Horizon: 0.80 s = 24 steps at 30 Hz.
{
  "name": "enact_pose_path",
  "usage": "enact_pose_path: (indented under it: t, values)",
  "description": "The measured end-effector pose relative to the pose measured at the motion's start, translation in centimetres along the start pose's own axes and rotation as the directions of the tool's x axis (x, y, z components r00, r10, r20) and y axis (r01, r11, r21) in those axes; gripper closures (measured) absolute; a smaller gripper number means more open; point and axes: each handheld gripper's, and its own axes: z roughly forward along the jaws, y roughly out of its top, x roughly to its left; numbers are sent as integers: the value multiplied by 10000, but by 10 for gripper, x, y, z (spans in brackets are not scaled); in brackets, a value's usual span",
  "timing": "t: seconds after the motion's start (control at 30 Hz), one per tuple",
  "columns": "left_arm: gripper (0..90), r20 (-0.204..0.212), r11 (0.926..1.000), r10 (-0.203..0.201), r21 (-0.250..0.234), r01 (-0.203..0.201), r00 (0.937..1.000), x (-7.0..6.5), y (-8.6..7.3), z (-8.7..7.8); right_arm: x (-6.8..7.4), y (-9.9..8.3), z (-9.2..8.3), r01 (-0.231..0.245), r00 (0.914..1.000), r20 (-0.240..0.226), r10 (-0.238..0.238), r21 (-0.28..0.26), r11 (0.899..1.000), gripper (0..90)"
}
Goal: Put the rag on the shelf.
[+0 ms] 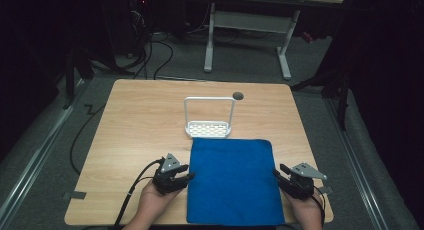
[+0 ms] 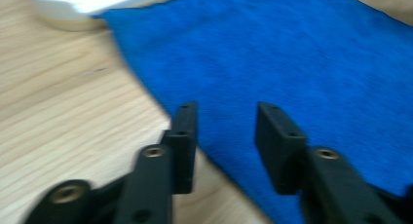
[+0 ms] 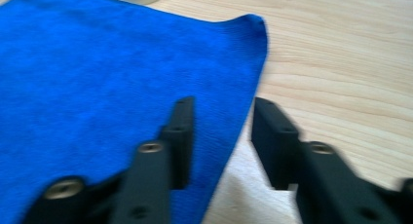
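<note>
While blue cloth (image 1: 232, 182) lies flat, L claw (image 1: 184, 173) & R claw (image 1: 279, 173) flank it, open

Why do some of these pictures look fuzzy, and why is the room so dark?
High view: table and blue cloth lit, surroundings nearly black. Left gripper view: smeared, white rack washed out. Right gripper view: jaws soft-edged, cloth weave blurred.
</note>
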Motion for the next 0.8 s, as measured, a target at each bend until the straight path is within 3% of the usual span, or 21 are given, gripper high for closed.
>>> enact_pose_path:
  t: [0.03, 0.07, 0.13, 0.27, 0.43, 0.63, 0.8]
  values:
    - [695, 0, 10000, 0, 0, 0, 10000, 0, 0, 0, 0, 0, 0, 0, 10000, 0, 0, 0, 10000, 728]
    - [695, 128, 9999, 96, 90, -97, 9999, -3, 1, 2, 0, 0, 0, 42, 10000, -85, -42, 20, 10000, 787]
    - [792, 264, 9982, 425, 402, -435, 9987, -11, 2, 8, 5, 2, 3, 219, 9993, -317, -208, 365, 9991, 900]
    - [846, 216, 9952, 647, 719, -661, 9977, -14, 1, 14, 9, 2, 9, 432, 9981, -459, -399, 718, 9965, 900]
    - [872, 176, 9926, 791, 913, -804, 9967, -13, 0, 14, 17, -1, 18, 745, 9960, -604, -661, 1487, 9861, 900]
    - [886, 178, 9906, 520, 1261, -539, 9985, 2, -10, -7, 32, 2, 21, 1125, 9889, -1136, -961, 1480, 9826, 900]
    - [885, 41, 9921, 110, 1252, -114, 9999, 13, -28, -34, 59, 6, 25, 1880, 9698, -1840, -1602, 1450, 9714, 900]
